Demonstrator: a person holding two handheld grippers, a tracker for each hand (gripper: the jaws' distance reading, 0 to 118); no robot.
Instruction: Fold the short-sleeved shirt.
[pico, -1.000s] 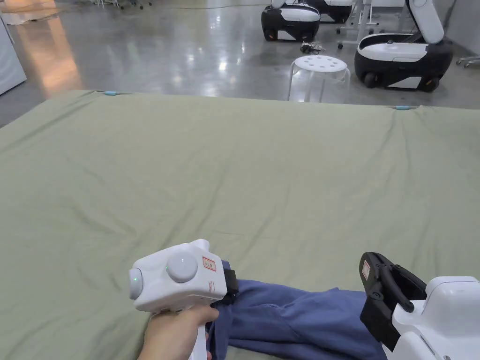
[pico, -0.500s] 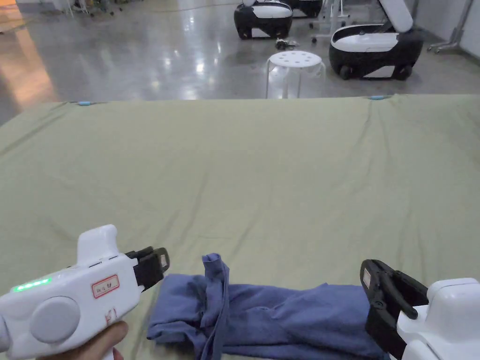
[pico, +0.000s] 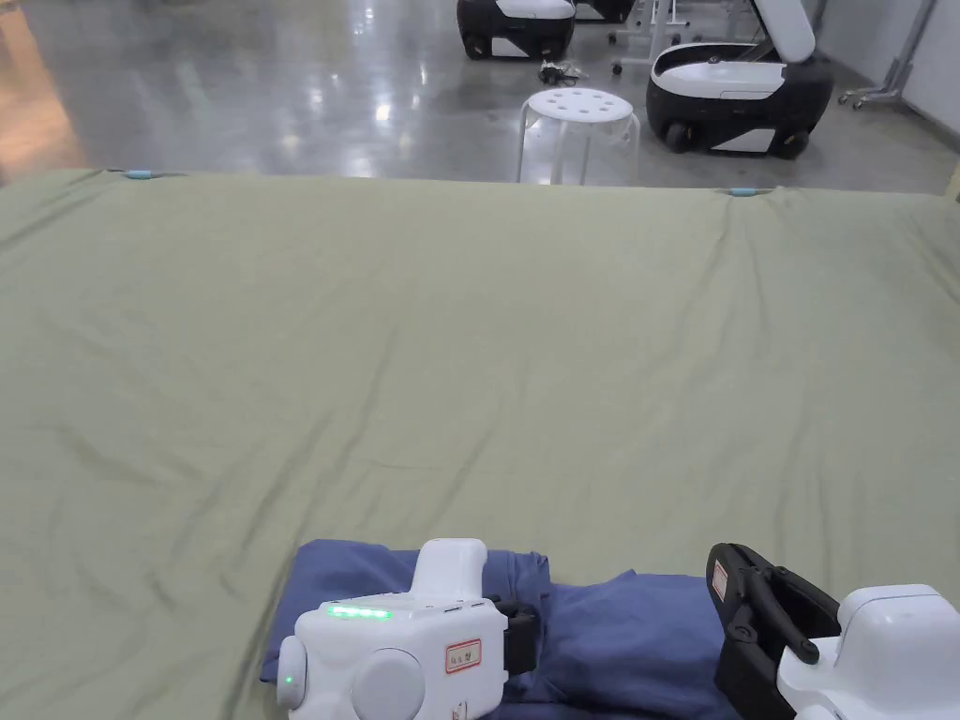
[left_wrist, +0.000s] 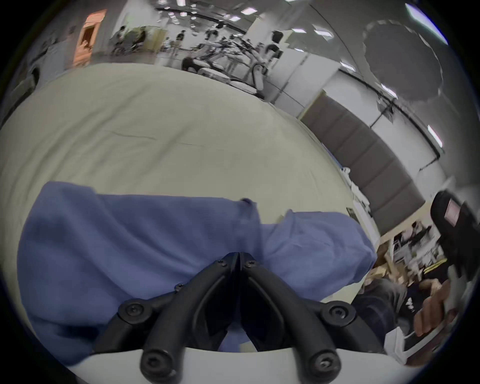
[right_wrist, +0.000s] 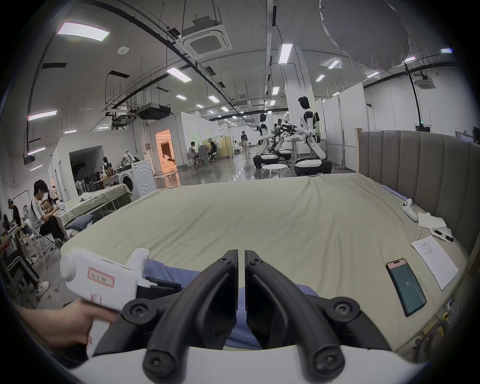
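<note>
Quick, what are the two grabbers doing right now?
Left gripper: shut, above the blue cotton shirt, gripping nothing visible.
Right gripper: shut, empty.

The shirt (pico: 600, 637) is soft, matt blue cloth, creased just ahead of the left gripper (left_wrist: 239, 256), whose jaws are matt black plastic on a smooth white plastic body. The right gripper (right_wrist: 241, 253) has the same finish. Beyond both fingertips spreads a matt, wrinkled olive sheet (pico: 469, 356). Farther off, the floor (pico: 281, 84) is glossy and reflective.
</note>
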